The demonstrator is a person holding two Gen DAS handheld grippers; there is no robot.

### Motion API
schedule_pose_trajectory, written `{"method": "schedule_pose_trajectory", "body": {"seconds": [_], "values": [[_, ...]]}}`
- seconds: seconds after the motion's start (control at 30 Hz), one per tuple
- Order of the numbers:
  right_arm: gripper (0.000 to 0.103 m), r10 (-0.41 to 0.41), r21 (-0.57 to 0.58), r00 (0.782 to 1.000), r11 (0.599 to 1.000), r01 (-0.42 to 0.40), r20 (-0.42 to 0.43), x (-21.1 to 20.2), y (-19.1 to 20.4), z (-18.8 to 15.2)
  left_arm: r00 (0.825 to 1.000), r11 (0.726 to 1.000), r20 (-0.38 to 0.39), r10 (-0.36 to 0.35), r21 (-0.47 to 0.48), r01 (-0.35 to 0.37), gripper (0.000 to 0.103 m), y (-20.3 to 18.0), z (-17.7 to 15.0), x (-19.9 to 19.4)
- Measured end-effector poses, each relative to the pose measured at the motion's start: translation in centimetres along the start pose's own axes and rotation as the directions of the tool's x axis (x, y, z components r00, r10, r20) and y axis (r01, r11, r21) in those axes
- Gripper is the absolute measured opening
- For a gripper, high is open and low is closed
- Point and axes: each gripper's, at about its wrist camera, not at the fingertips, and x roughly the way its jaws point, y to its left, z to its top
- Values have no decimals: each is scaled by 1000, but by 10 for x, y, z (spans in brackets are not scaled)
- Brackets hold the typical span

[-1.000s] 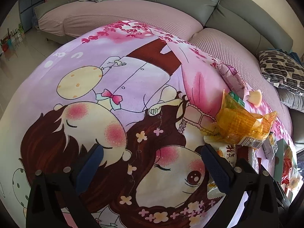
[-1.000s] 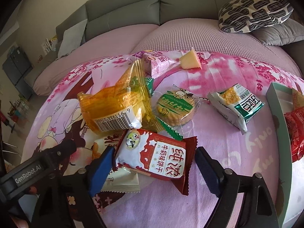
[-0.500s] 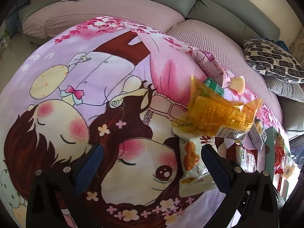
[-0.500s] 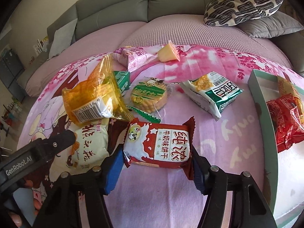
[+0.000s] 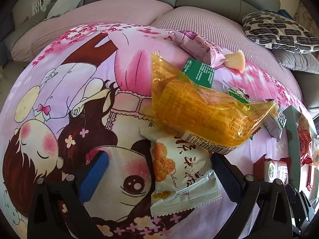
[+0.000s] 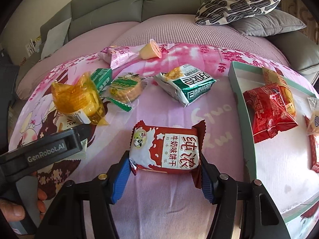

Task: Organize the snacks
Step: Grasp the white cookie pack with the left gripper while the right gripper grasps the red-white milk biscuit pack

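Observation:
My right gripper [image 6: 164,177] is shut on a red and white biscuit packet [image 6: 166,149] and holds it just above the pink cloth. My left gripper [image 5: 157,171] is open, its jaws either side of a pale green snack bag [image 5: 179,171] that lies on the cloth. A yellow cake packet [image 5: 203,111] rests on that bag's far end; it also shows in the right wrist view [image 6: 79,99]. The teal tray [image 6: 242,107] at the right holds a red packet [image 6: 269,107] and other snacks.
On the cloth lie a round biscuit pack [image 6: 127,88], a green and white bag [image 6: 189,83], a green sachet [image 6: 101,78], a pink packet [image 6: 117,55] and a jelly cup [image 6: 150,49]. A sofa with a patterned cushion [image 6: 239,2] stands behind.
My right gripper closed on the red and white packet and carried it right, toward the tray. My left gripper moved right, and now straddles the pale green bag.

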Motion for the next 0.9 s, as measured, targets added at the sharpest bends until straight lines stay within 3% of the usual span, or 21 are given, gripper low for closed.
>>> {"method": "schedule_pose_trajectory", "body": {"seconds": [0.2,0.43,0.8,0.9], "values": [[64,6,-8,1000,1000,-6,4,-2,0,-1,998,998,12,61,5,-61,102,8,-2,0],[64,19,-8,1000,1000,-19,-7,-3,-1,-2,996,995,33,87,-45,-86,103,28,-3,1],[65,23,-9,1000,1000,-23,-18,-2,-1,-1,992,992,54,111,-58,-108,103,24,-6,-1],[65,25,-9,999,1000,-25,-19,-3,-1,-1,993,994,61,102,-42,-99,93,21,-5,-5]]}}
